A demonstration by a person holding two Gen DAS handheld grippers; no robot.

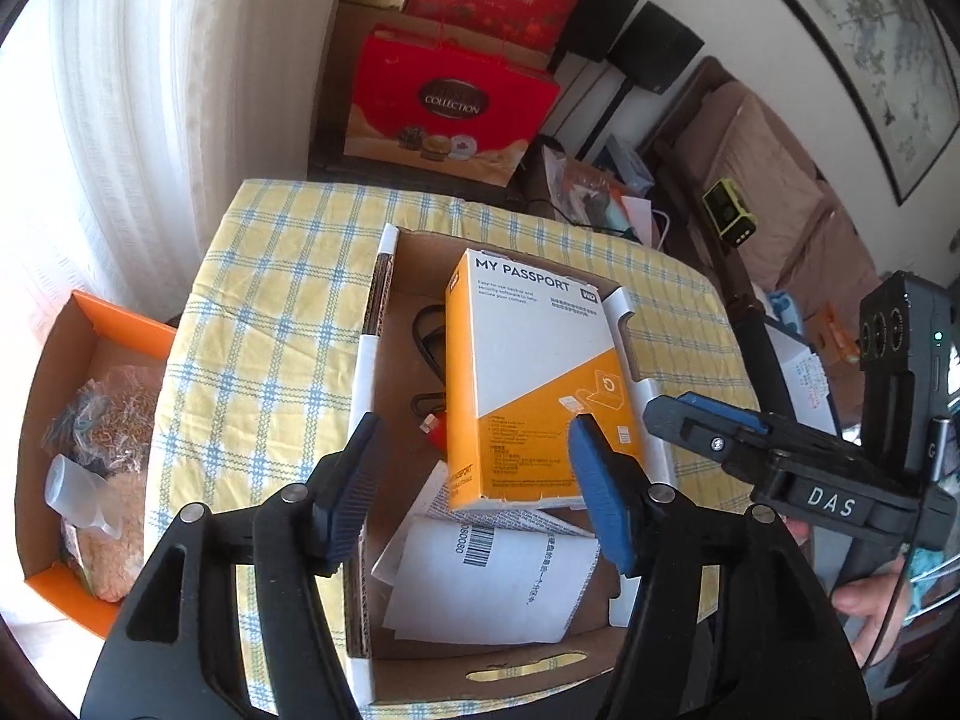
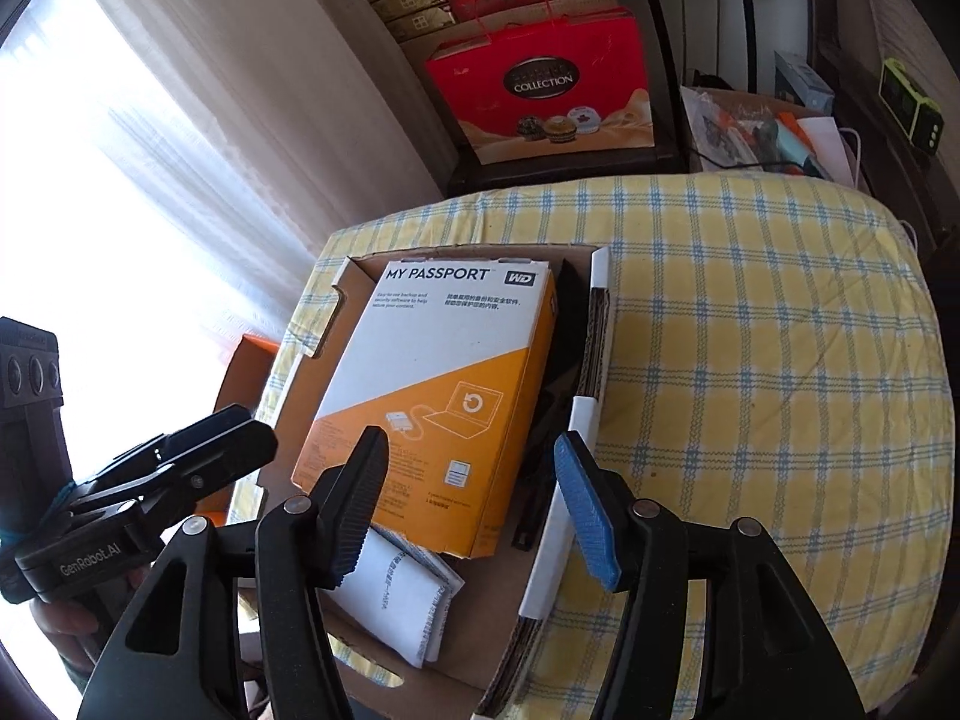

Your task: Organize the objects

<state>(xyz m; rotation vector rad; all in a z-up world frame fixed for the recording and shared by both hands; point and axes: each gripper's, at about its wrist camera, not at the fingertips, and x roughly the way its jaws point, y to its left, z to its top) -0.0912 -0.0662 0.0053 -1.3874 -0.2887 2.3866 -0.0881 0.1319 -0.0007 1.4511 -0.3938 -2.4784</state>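
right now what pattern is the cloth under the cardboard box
Yellow with blue-and-white checks, the cloth shows best in the right wrist view.

A white and orange hard drive box (image 1: pixel 528 378) lies in a brown cardboard tray (image 1: pixel 396 468) with white edges. The tablecloth (image 1: pixel 270 312) is yellow, checked in pale blue. 2 red gift bags (image 1: pixel 450 102) stand behind, beside an orange-rimmed carton (image 1: pixel 78 324).

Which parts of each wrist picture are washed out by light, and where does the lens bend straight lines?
Left wrist view: the curtain is overexposed, and the framed painting bows along the right edge. Right wrist view: the window glare bleaches the curtain white, and the checked tablecloth bulges like a dome. The MY PASSPORT box stays sharp in both.
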